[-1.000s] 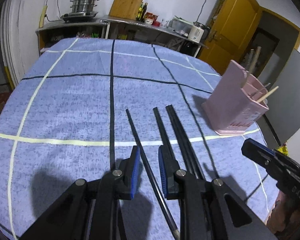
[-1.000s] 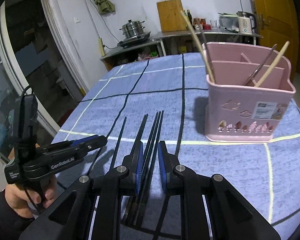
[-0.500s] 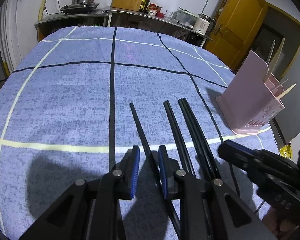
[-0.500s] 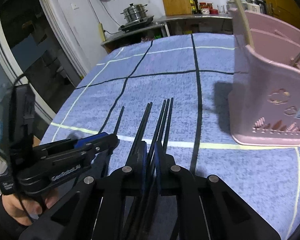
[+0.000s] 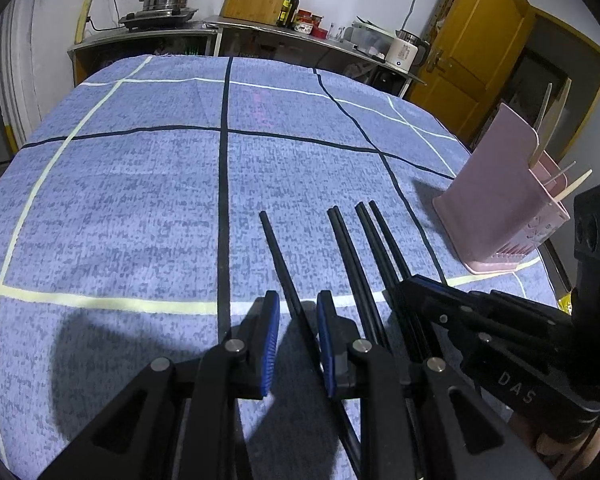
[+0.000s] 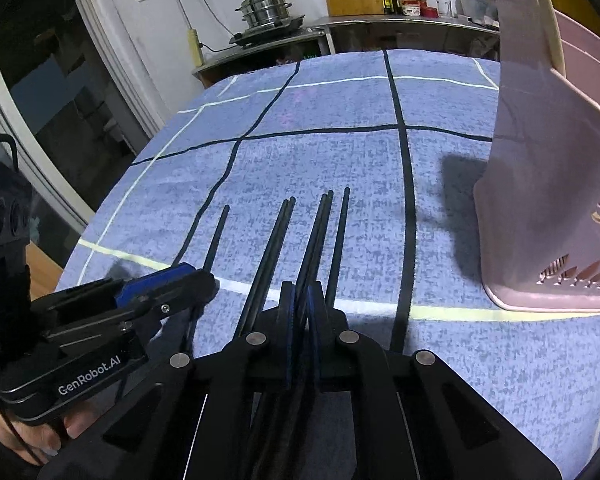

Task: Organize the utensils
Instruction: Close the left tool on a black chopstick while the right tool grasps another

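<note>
- Pinching a pair of black chopsticks (image 6: 318, 236), the right gripper (image 6: 302, 320) has its blue pads drawn in to a thin slit, the sticks running between them; whether the pads press fully on the sticks is hard to tell, but they appear clamped.
- The left gripper (image 5: 297, 340) stands with its jaws a moderate way apart, straddling a single black chopstick (image 5: 278, 254) that lies flat between the pads without either pad touching it.
- The near ends of all the sticks are hidden under the gripper bodies in both views.
- Between the single chopstick and the clamped pair lies another black pair (image 6: 274, 240); one more loose stick (image 6: 339, 236) sits on the far side of the clamped pair, towards the pink utensil holder (image 6: 548, 216).
- The holder stands upright on the blue cloth (image 5: 140, 208), well apart from the single chopstick; it is smooth plastic with cut-out slots low on its wall, and its right part is cut off in the right wrist view.
- Pale utensil handles (image 5: 572, 186) lean out of the holder; which compartment they stand in cannot be told.
- The cloth is a speckled woven fabric crossed by black and cream lines.
</note>
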A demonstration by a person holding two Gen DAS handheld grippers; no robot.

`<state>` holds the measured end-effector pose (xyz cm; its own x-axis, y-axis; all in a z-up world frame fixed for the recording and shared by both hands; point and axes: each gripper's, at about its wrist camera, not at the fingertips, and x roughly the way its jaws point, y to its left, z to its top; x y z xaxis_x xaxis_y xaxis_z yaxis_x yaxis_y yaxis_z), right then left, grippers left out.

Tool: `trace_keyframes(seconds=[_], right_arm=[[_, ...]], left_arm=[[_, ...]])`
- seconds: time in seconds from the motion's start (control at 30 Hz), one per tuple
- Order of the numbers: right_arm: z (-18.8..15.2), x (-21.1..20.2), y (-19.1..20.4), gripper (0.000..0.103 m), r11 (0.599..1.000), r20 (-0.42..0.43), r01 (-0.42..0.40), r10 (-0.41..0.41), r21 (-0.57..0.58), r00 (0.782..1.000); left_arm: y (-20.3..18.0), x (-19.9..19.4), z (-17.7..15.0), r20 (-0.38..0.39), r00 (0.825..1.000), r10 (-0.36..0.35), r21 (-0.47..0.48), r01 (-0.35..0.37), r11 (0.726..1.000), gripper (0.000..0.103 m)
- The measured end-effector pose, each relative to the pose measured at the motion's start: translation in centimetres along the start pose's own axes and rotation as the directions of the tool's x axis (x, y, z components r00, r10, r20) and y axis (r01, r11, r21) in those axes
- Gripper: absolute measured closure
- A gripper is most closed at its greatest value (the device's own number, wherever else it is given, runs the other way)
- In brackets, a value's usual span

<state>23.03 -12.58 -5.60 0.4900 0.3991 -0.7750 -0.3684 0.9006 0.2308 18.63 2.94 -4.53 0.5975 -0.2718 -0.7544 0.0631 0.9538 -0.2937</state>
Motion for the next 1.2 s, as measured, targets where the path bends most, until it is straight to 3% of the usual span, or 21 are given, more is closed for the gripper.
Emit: trace_keyframes(seconds=[0.43,0.9,1.2], right_arm=[[0.9,0.8,-0.3,0.096,0.998,-0.039,0.062,-0.061,0.025,0.997],[1.2,1.2,0.4,0.096,0.996,-0.053,0.093,-0.093,-0.013,0.994],[1.3,-0.1,0.1,0.097,0.998,-0.039,0.054,-0.053,0.02,0.998]], left_arm=[[-0.3,0.8,1.1,-0.009,1.0,0.028,0.01,-0.028,1.0,0.083],[-1.2,1.2,1.2,-0.029,0.994,0.106,0.05,-0.104,0.993,0.093],[-0.8,0.0,1.5,-0.026,0.997,0.072,0.041,-0.071,0.997,0.098]])
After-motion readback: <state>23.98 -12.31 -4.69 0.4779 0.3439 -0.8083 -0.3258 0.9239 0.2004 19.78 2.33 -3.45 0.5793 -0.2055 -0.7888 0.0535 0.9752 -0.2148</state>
